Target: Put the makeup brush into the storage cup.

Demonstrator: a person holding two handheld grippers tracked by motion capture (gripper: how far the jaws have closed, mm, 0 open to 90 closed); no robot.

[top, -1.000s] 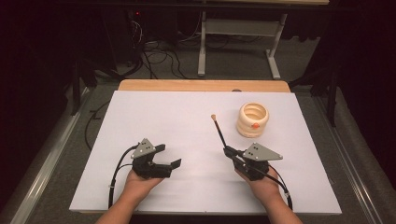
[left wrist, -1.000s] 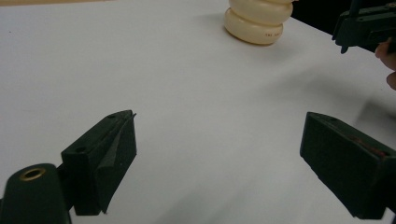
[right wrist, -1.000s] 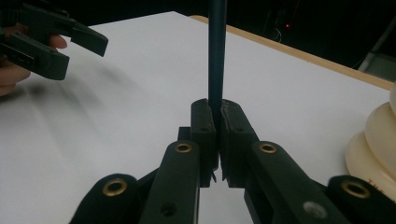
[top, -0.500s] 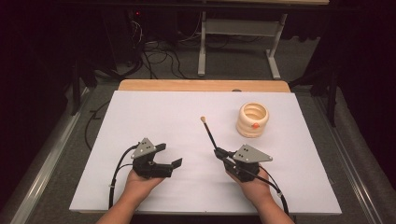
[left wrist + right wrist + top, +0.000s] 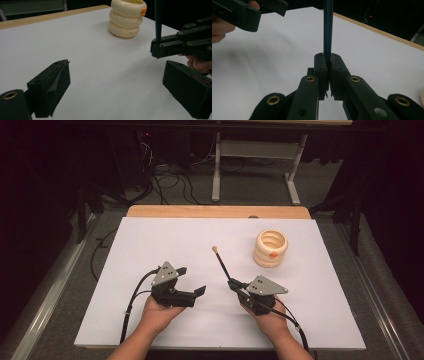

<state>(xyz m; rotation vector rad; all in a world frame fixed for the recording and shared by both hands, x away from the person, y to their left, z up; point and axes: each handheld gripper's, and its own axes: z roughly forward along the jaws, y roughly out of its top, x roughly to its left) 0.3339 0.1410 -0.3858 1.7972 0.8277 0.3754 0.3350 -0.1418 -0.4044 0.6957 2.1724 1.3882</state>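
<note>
High view: the right gripper (image 5: pixel 235 284) is clamped on the low end of a thin dark stick (image 5: pixel 223 267). The stick's long axis slants up and away from those jaws, leaning a little toward the left gripper (image 5: pixel 192 281), and its pale tip is the far end. The left gripper holds nothing; its jaws stand wide apart, pointing toward the right one. A cream ring stack (image 5: pixel 270 248) sits beyond the right gripper, off to its outer side, well apart from the stick. The white board (image 5: pixel 150 240) lies bare ahead of both grippers up to its far edge; the near edge runs just behind the wrists, and each side edge is well off from its gripper.

Left gripper view: its two jaws are spread, with only bare board between them. Ahead, at its right side, the right gripper (image 5: pixel 156 48) grips the stick (image 5: pixel 158 20), which rises nearly upright. The ring stack (image 5: pixel 127 18) stands farther on.

Right gripper view: the pads are pressed onto the stick (image 5: pixel 328 27), which runs straight up from between them. The left gripper (image 5: pixel 259 12) hangs at upper left. The board's far edge crosses at the right, with open board in between.
</note>
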